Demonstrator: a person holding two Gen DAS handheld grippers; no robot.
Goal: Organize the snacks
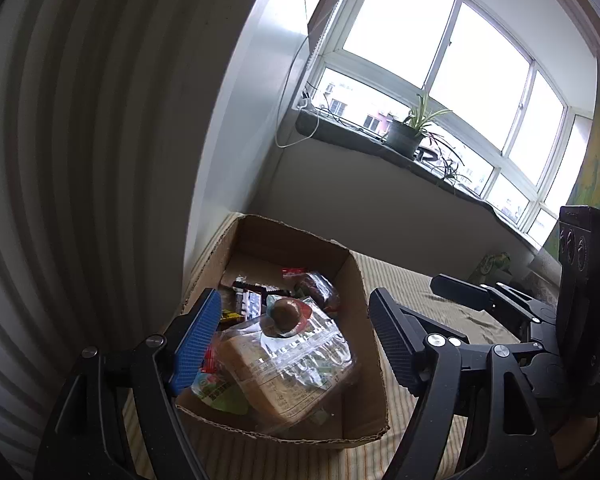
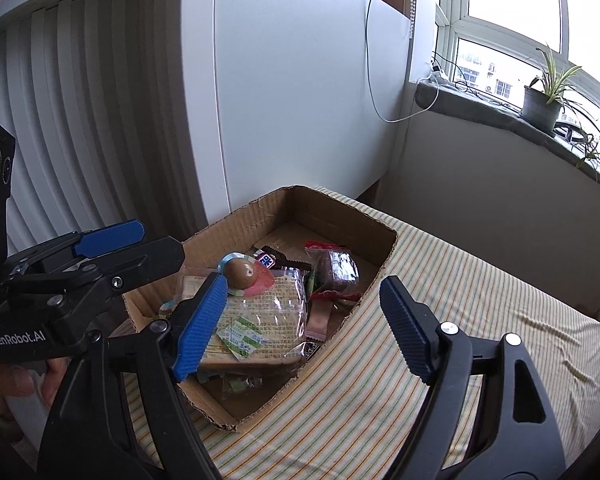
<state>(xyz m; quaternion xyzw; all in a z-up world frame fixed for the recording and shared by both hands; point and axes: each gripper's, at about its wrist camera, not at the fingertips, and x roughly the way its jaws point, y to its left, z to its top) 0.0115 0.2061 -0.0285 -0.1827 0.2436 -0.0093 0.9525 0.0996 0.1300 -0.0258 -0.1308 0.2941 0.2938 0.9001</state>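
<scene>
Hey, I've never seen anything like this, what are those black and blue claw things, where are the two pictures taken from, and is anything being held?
Those claws are two hand-held grippers; a person carries one in each hand. Each picture comes from a camera mounted on one gripper, looking forward along its fingers. The left gripper shows in its own view, the right gripper in the other. Both stand open and hold nothing. On a striped cloth sits an open cardboard box of snacks: a clear bag of sliced bread, a small packet with a brown egg-shaped snack on top, and a dark wrapped cake. A potted plant stands on the windowsill.
</scene>
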